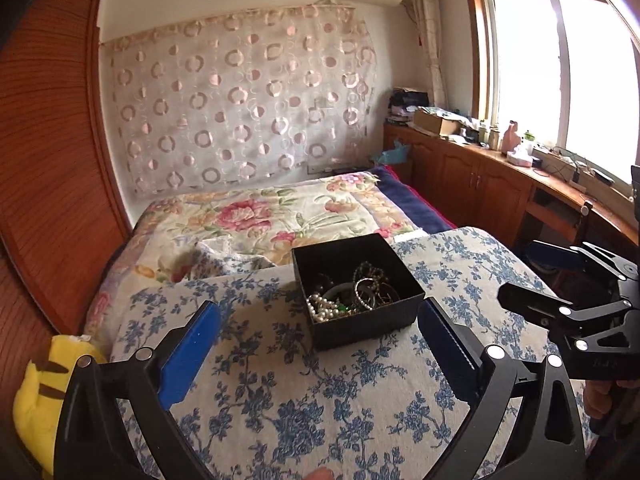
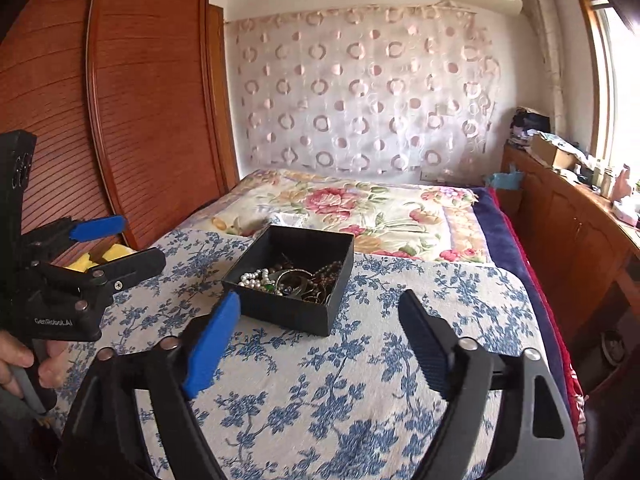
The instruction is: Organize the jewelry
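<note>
A black open box [image 1: 362, 330] sits on a blue-flowered cloth, holding a tangle of jewelry [image 1: 352, 294]: a pearl strand, bangles, dark beads. It also shows in the right wrist view [image 2: 288, 314], with the jewelry [image 2: 292, 280] inside. My left gripper [image 1: 320, 320] is open and empty, just short of the box. My right gripper [image 2: 320, 312] is open and empty, its fingertips either side of the box's near corner. The right gripper [image 1: 532, 272] shows at the right of the left wrist view; the left gripper [image 2: 120, 240] shows at the left of the right wrist view.
The flowered cloth [image 2: 360, 400] covers a raised surface at the foot of a bed with a floral quilt [image 2: 360, 208]. A yellow plush toy [image 1: 44, 392] lies at the left. A wooden wardrobe [image 2: 120, 100] stands left; a cluttered wooden counter [image 1: 500, 160] runs under the window.
</note>
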Demonstrator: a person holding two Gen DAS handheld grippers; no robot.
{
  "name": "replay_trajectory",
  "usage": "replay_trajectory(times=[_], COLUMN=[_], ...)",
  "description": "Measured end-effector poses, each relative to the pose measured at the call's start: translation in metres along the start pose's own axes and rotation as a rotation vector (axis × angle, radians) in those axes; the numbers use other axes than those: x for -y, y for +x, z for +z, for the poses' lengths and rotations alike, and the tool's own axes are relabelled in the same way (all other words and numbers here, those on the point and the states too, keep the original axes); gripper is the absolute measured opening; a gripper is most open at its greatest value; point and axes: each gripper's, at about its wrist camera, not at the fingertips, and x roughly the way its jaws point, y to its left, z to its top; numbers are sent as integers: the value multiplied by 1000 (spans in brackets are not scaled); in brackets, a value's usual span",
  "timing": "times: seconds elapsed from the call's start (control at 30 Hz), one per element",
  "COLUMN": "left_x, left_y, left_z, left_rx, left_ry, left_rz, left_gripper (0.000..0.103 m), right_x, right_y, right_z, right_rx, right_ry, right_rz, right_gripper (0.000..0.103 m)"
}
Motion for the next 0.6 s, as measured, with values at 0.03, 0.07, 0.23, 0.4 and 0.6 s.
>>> replay_trajectory(times=[0.03,0.07,0.23,0.4,0.6], left_x=[-1,-1,-4,-9,-13], left_y=[-2,-5,-23,-40,-48], left_z=[-1,-3,-17,-32,-41], left_rx=[-1,-2,2,15,3], left_ry=[-1,-2,-27,-55,-76], left_rz=[6,17,50,63,44], left_gripper=[95,95,95,95,95], right_x=[-1,-1,-5,-9,-13], right_y=[-3,-8,-29,-45,-54], right_z=[-1,-2,-8,-19,-25], right_rx=[7,17,47,63,84], right_ry=[3,6,29,56,58], right_rz=[-6,-17,-85,-113,-137], right_gripper=[94,98,100,100,100])
